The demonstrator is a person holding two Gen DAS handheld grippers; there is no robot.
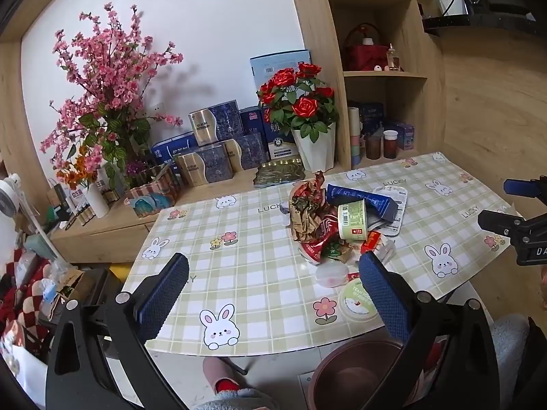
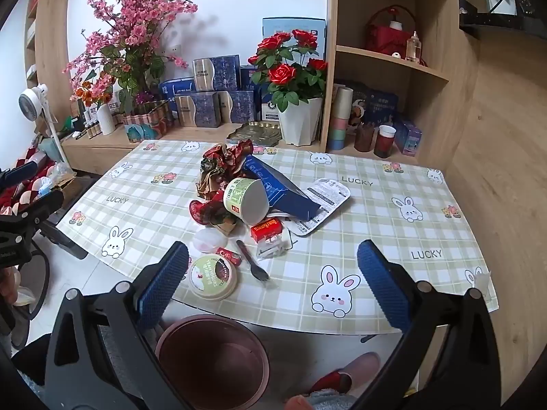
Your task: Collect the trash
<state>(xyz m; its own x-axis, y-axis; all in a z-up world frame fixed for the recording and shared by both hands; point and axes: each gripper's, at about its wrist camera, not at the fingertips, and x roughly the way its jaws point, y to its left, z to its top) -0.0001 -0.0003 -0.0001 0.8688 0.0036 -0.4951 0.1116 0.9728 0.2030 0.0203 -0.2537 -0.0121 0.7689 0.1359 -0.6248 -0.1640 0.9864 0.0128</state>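
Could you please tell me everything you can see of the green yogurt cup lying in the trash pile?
The green yogurt cup is a paper-looking tub with a pale green printed label, a barcode and a small red mark near its base. It lies tipped on its side on the pile, its plain white bottom facing the right wrist camera. It rests on the crumpled red wrappers and leans against the dark blue box. Its mouth is hidden, so I cannot tell its contents.

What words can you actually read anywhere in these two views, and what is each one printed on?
"LUCKY": printed several times on the checked tablecloth.
"YEAH YOGURT": on the round green lid, partly legible.
Small red packet: has lettering, too blurred to read.
Green-labelled cup, dark blue carton, white tray label and blue gift boxes: print too small.
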